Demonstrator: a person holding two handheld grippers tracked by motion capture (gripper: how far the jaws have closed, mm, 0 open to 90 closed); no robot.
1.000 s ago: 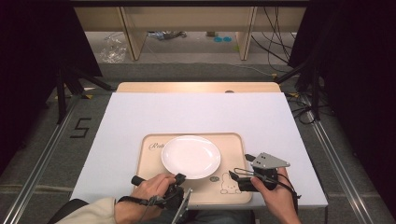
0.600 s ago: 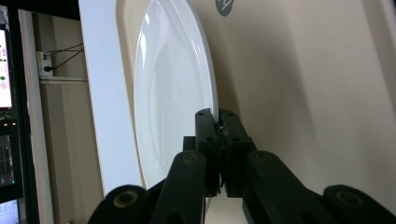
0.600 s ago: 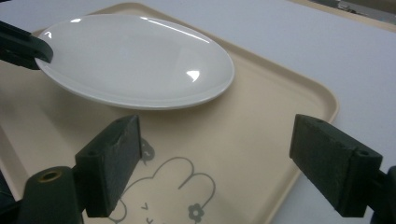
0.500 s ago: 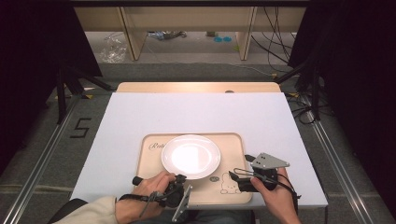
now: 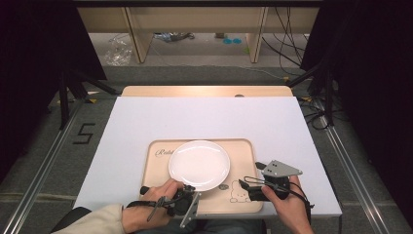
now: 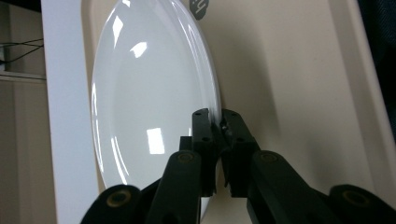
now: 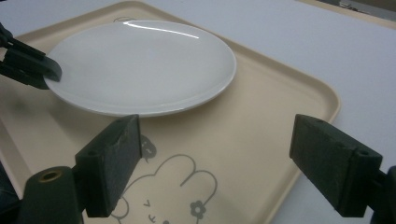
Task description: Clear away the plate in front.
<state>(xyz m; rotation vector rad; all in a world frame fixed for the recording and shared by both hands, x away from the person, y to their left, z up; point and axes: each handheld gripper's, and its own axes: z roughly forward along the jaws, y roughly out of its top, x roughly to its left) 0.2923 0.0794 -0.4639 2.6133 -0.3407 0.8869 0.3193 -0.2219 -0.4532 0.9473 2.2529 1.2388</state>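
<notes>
Shifted rightward, glossy round plate (image 5: 199, 164) stays jaw-clamped over tray (image 5: 243, 146).

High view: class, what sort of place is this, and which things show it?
Probably a lab or recording booth, not a dining room: black curtains flank the table, cables trail across the floor, and a plate sits staged on a tray.

A tray (image 5: 243, 151) lies in the lower middle of the high view, on the table (image 5: 146, 122). A plate (image 5: 199, 165) sits on the tray's left-centre. The left gripper (image 5: 187, 187) touches the plate's lower rim; the right gripper (image 5: 246, 187) is over the tray's lower right.
</notes>
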